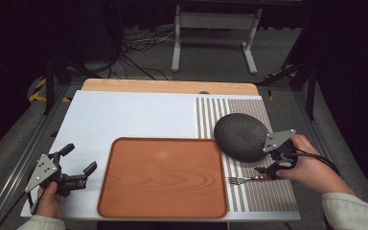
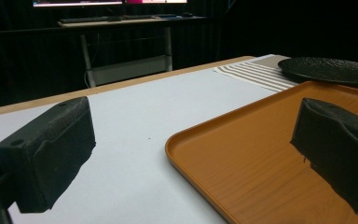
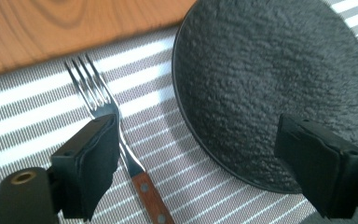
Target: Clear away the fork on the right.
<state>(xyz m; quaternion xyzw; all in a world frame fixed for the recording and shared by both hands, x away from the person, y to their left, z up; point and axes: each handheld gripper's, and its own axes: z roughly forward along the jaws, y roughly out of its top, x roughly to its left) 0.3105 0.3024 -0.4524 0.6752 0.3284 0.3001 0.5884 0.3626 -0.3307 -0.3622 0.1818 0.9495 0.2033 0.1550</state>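
A wooden tray (image 1: 163, 177) lies bare at the table's front centre. To its right, on a striped placemat (image 1: 268, 194), sit a dark textured plate (image 1: 242, 136) and a fork (image 1: 242, 180) with a wooden handle, tines toward the tray. My right gripper (image 1: 267, 163) hovers open over the fork's handle and the plate's near edge. In the right gripper view the right gripper (image 3: 198, 128) has one jaw beside the fork (image 3: 93, 93) and the other over the plate (image 3: 270, 70); nothing is gripped. My left gripper (image 1: 81, 157) is open and empty, left of the tray (image 2: 261, 154).
A white mat (image 1: 134, 115) covers most of the table, with a wooden strip (image 1: 167, 86) along the far edge. Beyond the table stand a metal frame (image 1: 213, 28), cables and dark stands on the floor. A person's hands hold both grippers at the near edge.
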